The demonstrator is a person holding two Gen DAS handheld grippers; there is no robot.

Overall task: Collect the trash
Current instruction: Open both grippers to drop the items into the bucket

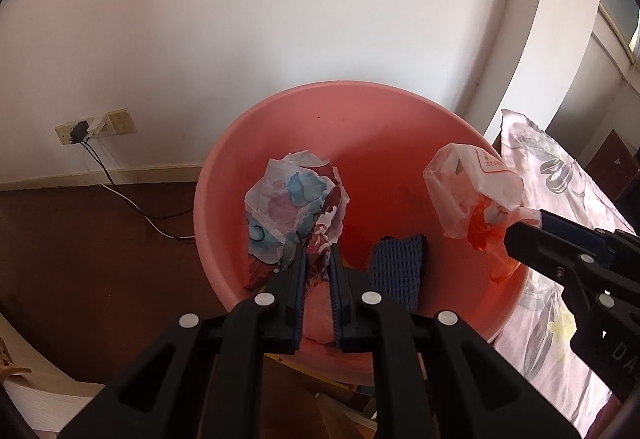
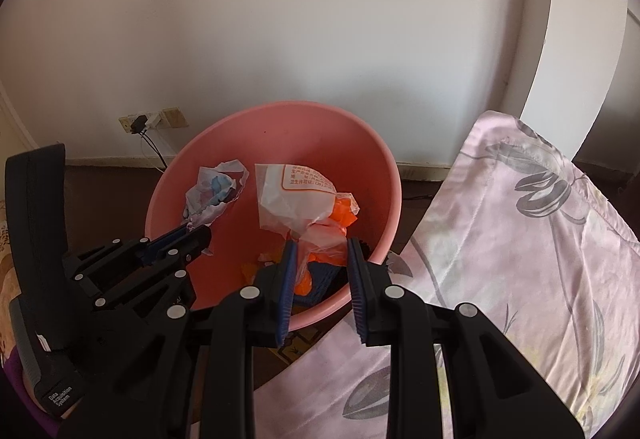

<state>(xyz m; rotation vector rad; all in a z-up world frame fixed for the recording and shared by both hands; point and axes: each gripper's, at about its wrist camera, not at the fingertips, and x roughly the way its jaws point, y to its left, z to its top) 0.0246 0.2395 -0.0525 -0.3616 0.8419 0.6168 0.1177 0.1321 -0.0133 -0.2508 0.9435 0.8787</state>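
My left gripper [image 1: 318,263] pinches the crumpled printed paper [image 1: 294,205] between nearly closed fingers, holding it over the inside of the pink basin [image 1: 360,111]. My right gripper [image 2: 322,251] has its fingers partly spread with the clear plastic wrapper [image 2: 296,199] caught between the tips, also above the basin. A blue foam mesh piece [image 1: 398,269] lies in the bottom, and a floral pillow [image 2: 520,239] sits just right of the basin.

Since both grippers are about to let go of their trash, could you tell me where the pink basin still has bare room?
The pink basin is bare along its far wall, behind the crumpled paper in the left gripper, and between that and the plastic wrapper in the right gripper. Its near bottom is crowded: blue foam netting and orange scraps.
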